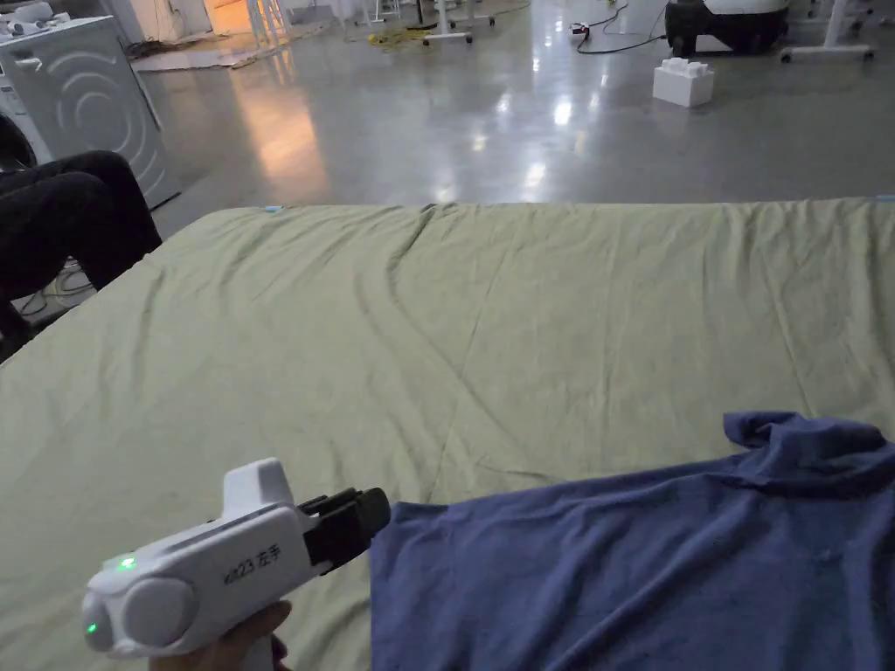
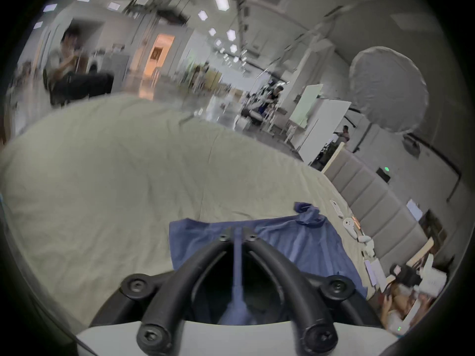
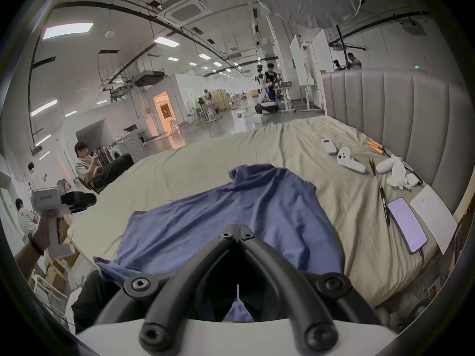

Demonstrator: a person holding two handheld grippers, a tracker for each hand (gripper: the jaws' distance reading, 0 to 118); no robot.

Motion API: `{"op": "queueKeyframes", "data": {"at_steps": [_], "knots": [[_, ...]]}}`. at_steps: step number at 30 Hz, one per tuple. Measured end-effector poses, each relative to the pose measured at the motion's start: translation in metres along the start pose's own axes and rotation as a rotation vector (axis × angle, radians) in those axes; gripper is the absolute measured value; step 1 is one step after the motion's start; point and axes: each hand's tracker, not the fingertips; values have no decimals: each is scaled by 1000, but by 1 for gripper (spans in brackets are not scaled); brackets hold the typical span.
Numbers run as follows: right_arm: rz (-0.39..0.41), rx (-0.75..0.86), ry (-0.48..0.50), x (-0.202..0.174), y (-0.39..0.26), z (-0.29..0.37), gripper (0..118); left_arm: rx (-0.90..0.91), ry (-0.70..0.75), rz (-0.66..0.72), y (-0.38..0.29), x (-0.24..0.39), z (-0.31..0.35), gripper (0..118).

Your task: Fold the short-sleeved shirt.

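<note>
A blue short-sleeved shirt (image 1: 629, 568) lies spread on the olive bed sheet (image 1: 437, 349) at the near right, with one bunched end (image 1: 787, 432) pointing to the far side. In the right gripper view the shirt (image 3: 231, 212) hangs partly over the near bed edge. My left gripper (image 1: 371, 511) hovers just left of the shirt's near left corner, its jaws together and nothing held. It also appears in its own view (image 2: 237, 233) and at a distance (image 3: 88, 201), clear of the cloth. My right gripper (image 3: 236, 230) is above the shirt's near part with its jaws shut.
A padded headboard (image 3: 385, 120) runs along the right. Beside it on the sheet lie a phone (image 3: 407, 225), a paper sheet (image 3: 434, 217), a white controller (image 3: 349, 161) and a remote (image 3: 328, 146). A person (image 3: 87, 163) sits past the left edge.
</note>
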Motion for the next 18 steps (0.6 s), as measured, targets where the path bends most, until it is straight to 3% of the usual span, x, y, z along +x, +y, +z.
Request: {"op": "queueKeyframes", "data": {"at_steps": [3, 4, 9, 14, 17, 18], "knots": [[-32, -30, -16, 9, -7, 0, 0, -111, 123, -46, 6, -25, -64, 83], [-37, -38, -26, 10, -7, 2, 0, -122, 160, -52, 6, -30, -79, 91], [-14, -57, -106, 29, -7, 11, 0, -174, 222, 75, 8, -46, -121, 89], [-95, -60, -138, 44, -5, 13, 0, -201, 278, 9, -1, -31, -133, 81], [-101, -54, -140, 49, -9, 12, 0, -228, 342, -71, -4, -20, -137, 79], [-103, -55, -141, 49, -10, 11, 0, -236, 379, -109, -5, -15, -138, 73]]}}
